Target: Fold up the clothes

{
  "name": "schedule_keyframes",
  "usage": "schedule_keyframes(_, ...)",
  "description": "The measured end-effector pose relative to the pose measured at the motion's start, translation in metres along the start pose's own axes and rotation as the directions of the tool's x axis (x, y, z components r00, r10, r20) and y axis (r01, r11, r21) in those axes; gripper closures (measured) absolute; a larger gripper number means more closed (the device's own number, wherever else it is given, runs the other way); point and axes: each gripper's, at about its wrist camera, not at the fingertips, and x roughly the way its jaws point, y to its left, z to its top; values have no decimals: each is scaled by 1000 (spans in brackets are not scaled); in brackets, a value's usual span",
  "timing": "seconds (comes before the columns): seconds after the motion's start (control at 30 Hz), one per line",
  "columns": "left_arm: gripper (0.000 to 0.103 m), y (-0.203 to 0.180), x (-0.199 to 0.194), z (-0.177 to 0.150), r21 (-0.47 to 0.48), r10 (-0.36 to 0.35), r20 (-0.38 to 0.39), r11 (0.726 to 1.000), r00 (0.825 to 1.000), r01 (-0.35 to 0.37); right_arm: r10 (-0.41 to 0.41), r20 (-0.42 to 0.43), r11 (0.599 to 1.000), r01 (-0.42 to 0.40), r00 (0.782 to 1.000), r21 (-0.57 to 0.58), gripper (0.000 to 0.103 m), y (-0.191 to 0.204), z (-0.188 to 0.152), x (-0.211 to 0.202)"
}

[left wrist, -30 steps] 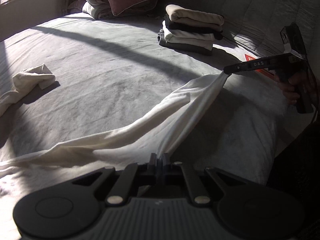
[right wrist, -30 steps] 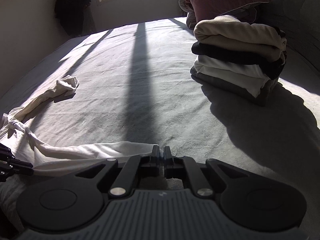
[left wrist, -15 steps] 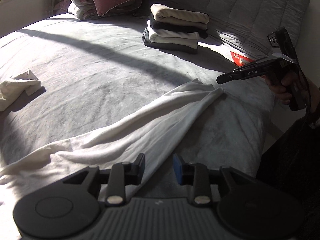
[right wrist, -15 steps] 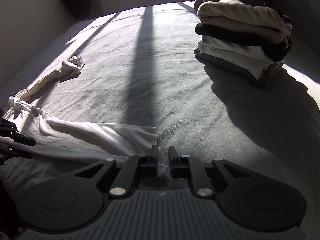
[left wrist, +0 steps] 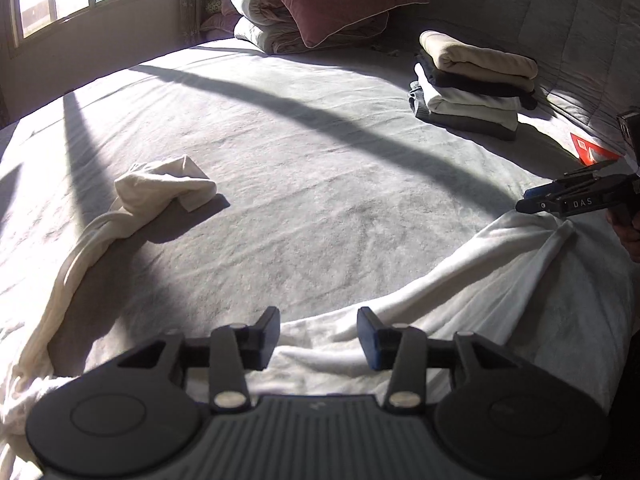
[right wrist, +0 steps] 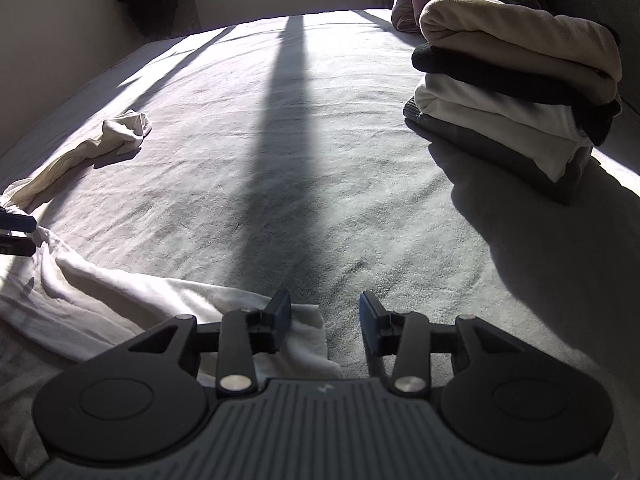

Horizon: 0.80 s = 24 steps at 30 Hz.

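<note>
Both grippers, left gripper [left wrist: 318, 332] and right gripper [right wrist: 325, 318], are opening and hold nothing. The white cloth [left wrist: 460, 292] lies flat near them on the bed [left wrist: 320, 160]. Next, I think, grab an edge and fold it. Far right sits the folded pile [right wrist: 516, 96].

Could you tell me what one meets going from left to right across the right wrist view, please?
Left gripper's fingertips at the edge → cream garment lying on the bed → right gripper, jaws opening with nothing pressed between them → stack of folded clothes.
</note>
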Motion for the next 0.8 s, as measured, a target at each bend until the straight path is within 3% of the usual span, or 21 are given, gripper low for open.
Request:
schedule_keyframes(0.13, 55, 25, 8, -2, -28, 39, -30, 999, 999, -40, 2, 9, 996, -2, 1000, -87, 84, 11, -4, 2)
schedule_keyframes(0.3, 57, 33, 28, -7, -58, 47, -110, 997, 993, -54, -14, 15, 987, 17, 1000, -158, 97, 24, -5, 5)
schedule_keyframes(0.33, 60, 32, 31, -8, -54, 46, -117, 997, 992, -52, -20, 21, 986, 24, 1000, -162, 99, 25, -5, 4)
schedule_keyframes(0.4, 79, 27, 31, -9, -45, 52, -116, 997, 992, -58, -37, 40, 986, 43, 999, -163, 101, 26, -5, 3)
schedule_keyframes(0.43, 97, 24, 31, -9, -41, 59, -112, 997, 992, -64, -48, 52, 986, 55, 998, -159, 101, 26, -5, 1)
schedule_keyframes(0.63, 100, 13, 29, -6, -50, 175, -48, 983, 983, -177, -135, 143, 983, 150, 981, -103, 102, 17, 0, -10)
schedule_keyframes(0.8, 100, 14, 26, 1, -84, 214, 4, 973, 977, -213, -179, 167, 979, 192, 969, -63, 103, 10, 10, -7)
